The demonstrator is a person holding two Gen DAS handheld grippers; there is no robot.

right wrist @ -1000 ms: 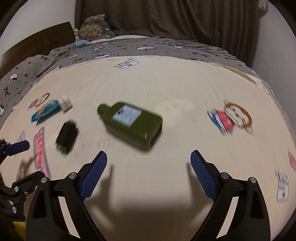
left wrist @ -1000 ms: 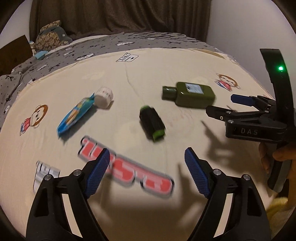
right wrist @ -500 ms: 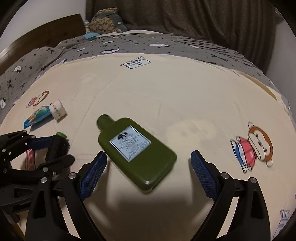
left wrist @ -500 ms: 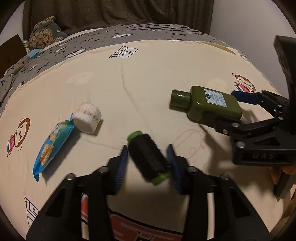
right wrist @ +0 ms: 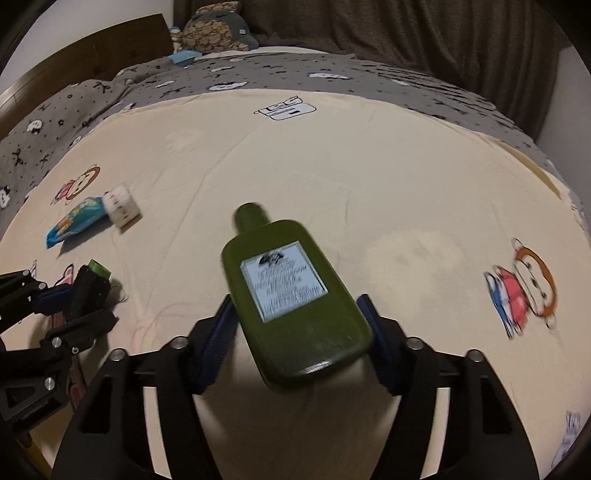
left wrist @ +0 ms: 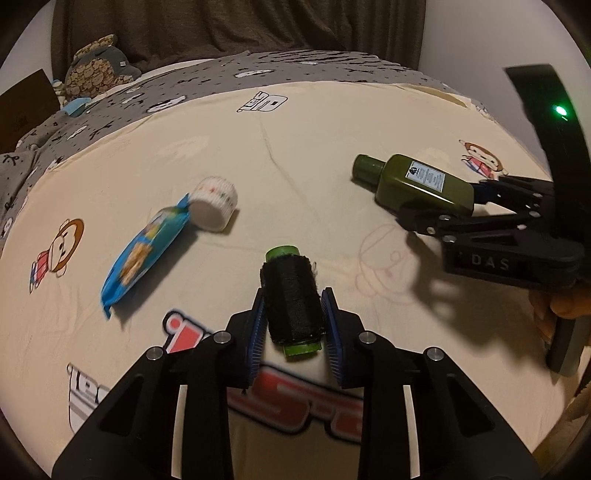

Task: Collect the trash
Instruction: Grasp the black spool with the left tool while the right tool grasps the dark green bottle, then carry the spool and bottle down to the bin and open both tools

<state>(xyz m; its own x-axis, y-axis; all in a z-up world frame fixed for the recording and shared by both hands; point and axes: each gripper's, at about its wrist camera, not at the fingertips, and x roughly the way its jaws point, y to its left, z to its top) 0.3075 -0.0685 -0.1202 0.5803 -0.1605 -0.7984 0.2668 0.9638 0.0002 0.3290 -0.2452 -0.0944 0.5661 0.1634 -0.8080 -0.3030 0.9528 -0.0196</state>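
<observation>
My left gripper (left wrist: pixel 293 317) is shut on a black thread spool (left wrist: pixel 293 301) with green ends, on the cream bedsheet. My right gripper (right wrist: pixel 299 325) is shut on a flat olive-green bottle (right wrist: pixel 291 291) with a pale label, cap pointing away. In the left wrist view the bottle (left wrist: pixel 417 182) and the right gripper (left wrist: pixel 439 206) show at the right. In the right wrist view the spool (right wrist: pixel 88 291) and the left gripper (right wrist: pixel 68 302) show at the left. A blue snack wrapper (left wrist: pixel 144 254) and a white tape roll (left wrist: pixel 214 203) lie left of the spool.
The cream sheet (left wrist: pixel 295 147) with cartoon monkey prints covers the bed. A grey patterned blanket (right wrist: pixel 258 74) and a stuffed toy (right wrist: pixel 214 33) lie at the far end. A wooden headboard (right wrist: pixel 81 62) is at the far left. Dark curtains hang behind.
Both grippers moved forward and closed. The left went from open to shut on the spool. The right went from open around the bottle to shut on it.
</observation>
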